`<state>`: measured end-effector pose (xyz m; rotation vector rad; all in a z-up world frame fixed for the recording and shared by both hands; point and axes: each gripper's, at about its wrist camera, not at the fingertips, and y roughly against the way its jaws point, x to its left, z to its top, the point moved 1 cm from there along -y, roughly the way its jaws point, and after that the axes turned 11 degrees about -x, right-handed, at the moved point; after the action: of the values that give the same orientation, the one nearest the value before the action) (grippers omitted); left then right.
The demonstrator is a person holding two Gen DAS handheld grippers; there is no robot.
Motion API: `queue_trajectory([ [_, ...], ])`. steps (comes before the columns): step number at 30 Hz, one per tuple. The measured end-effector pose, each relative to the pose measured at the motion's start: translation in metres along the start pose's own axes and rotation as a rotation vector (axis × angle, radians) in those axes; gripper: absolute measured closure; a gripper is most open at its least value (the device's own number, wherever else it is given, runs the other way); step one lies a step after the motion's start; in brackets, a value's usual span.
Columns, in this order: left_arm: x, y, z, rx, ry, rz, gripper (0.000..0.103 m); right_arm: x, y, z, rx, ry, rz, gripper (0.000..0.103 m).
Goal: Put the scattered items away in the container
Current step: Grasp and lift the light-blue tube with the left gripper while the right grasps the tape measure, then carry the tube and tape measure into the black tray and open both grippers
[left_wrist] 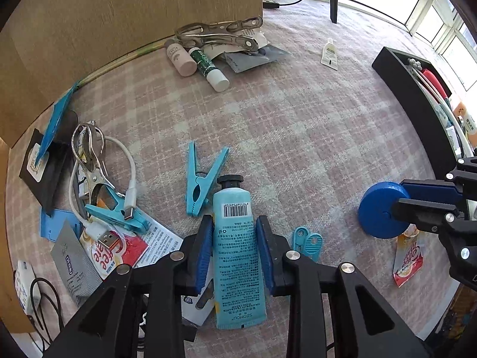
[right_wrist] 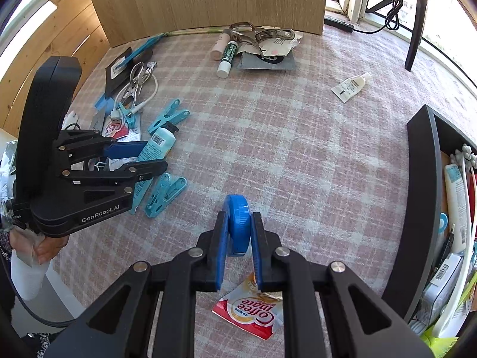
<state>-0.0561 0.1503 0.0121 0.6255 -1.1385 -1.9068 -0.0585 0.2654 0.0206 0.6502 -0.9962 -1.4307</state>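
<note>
Currently left tool (left_wrist: 234, 247) clamps the teal hand-cream tube (left_wrist: 238, 256) low over the checked bench (left_wrist: 298, 137); right tool (right_wrist: 237, 249) grips the blue tape measure (right_wrist: 237, 226), black container (right_wrist: 423, 208) to its right.

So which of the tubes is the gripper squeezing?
The light blue tube with the black cap and a barcode. It sits between the left gripper fingers. The little white tube lies alone far off, touched by nothing.
</note>
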Motion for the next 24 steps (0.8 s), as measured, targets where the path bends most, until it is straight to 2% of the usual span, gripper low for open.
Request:
queue_trajectory([
  [5,-0.004,0.010,-0.001,-0.012,0.016,0.000,0.077,-0.003,0.003,0.001,-0.012,-0.015,-0.004,0.088],
  [10,-0.009,0.039,0.007,-0.069,0.012,0.003,0.077,-0.010,0.018,0.001,-0.042,-0.037,-0.003,0.088],
  [14,-0.017,0.061,0.023,-0.115,0.013,-0.037,0.077,-0.021,0.035,0.005,-0.080,-0.069,-0.003,0.088],
  [18,-0.049,0.076,0.045,-0.160,-0.038,-0.082,0.076,-0.040,0.055,0.009,-0.121,-0.110,-0.020,0.088],
  [24,-0.120,0.078,0.077,-0.181,-0.118,-0.179,0.076,-0.090,0.097,0.003,-0.171,-0.205,-0.083,0.088],
])
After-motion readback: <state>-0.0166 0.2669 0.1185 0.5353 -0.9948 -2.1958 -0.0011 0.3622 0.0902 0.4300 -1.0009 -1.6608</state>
